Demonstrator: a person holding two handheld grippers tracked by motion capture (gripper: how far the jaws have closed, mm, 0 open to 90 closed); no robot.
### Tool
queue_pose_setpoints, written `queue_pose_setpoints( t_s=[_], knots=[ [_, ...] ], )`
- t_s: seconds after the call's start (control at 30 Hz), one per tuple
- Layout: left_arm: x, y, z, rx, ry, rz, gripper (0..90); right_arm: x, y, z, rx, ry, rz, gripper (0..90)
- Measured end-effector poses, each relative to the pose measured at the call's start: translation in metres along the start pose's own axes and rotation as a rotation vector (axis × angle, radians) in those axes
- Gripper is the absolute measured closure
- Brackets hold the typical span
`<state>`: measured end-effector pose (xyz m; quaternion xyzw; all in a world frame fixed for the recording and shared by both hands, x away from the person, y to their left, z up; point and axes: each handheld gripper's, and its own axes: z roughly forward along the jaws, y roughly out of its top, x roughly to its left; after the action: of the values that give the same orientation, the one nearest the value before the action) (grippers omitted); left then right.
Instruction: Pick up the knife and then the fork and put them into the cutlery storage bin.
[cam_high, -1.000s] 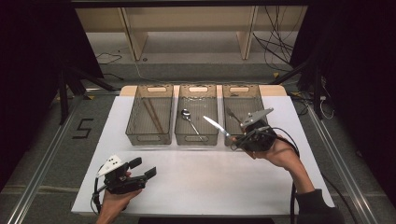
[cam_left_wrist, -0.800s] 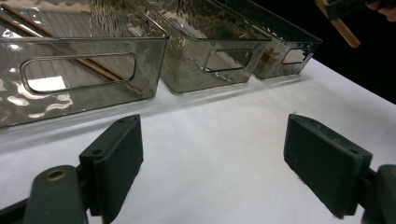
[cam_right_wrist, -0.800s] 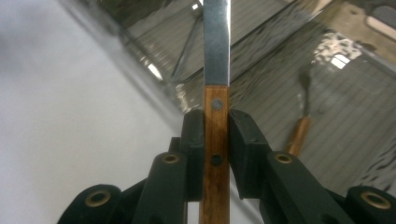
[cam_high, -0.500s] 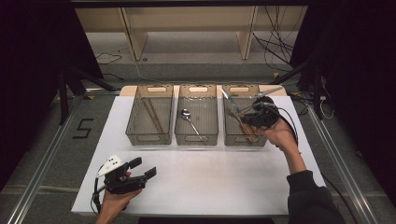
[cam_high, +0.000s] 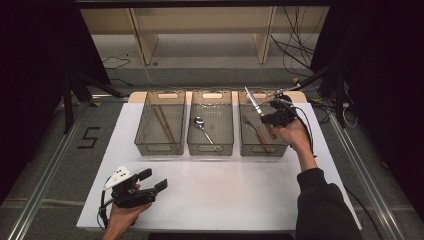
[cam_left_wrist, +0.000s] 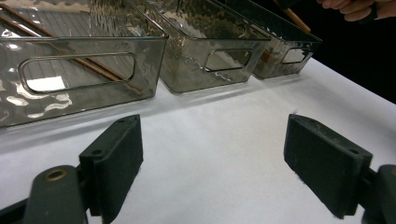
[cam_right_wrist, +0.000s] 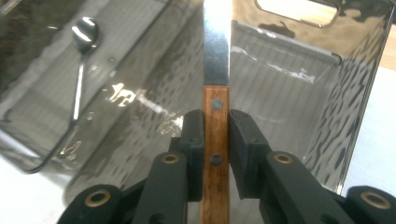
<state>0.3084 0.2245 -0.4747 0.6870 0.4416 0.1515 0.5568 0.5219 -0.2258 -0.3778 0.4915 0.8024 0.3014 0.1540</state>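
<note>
My right gripper (cam_high: 270, 119) is shut on the wooden handle of a knife (cam_high: 252, 101) and hovers over the right clear bin (cam_high: 263, 151). The steel blade points up and away to the left. In the right gripper view the pads clamp the knife (cam_right_wrist: 215, 100) by its riveted handle above that bin's wall (cam_right_wrist: 303, 93). A wooden-handled fork (cam_high: 256, 131) lies inside this bin. My left gripper (cam_high: 152, 180) rests open at the table's front left, and its jaws (cam_left_wrist: 212, 154) stand wide apart over bare white table with nothing between them.
Three clear bins stand in a row at the back of the white table (cam_high: 230, 195). The left bin (cam_high: 160, 148) holds chopsticks (cam_high: 164, 122). A spoon (cam_high: 201, 124) lies in the middle bin (cam_high: 211, 150). Dark frame rails flank the table.
The right hand carried the knife from in front of the right bin back and to the right, over that bin. The left gripper stayed put.
</note>
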Motion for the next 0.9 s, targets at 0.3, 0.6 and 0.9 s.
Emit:
queue_pose_setpoints(
  t_s=[0.3, 0.6, 0.9],
  knots=[
    [0.0, 0.0, 0.0, 0.0, -0.001, 0.001, 19.5, -0.005, -0.001, 0.017, 0.062, -0.049, 0.034, 77.1],
    [-0.001, 0.0, 0.0, -0.001, -0.002, 0.001, 19.6, -0.009, -0.008, 0.029, 0.125, -0.072, 0.031, 77.0],
    [0.0, 0.0, 0.0, 0.0, -0.003, 0.0, 19.6, -0.01, -0.011, 0.035, 0.162, -0.073, 0.03, 77.0]
  ],
)
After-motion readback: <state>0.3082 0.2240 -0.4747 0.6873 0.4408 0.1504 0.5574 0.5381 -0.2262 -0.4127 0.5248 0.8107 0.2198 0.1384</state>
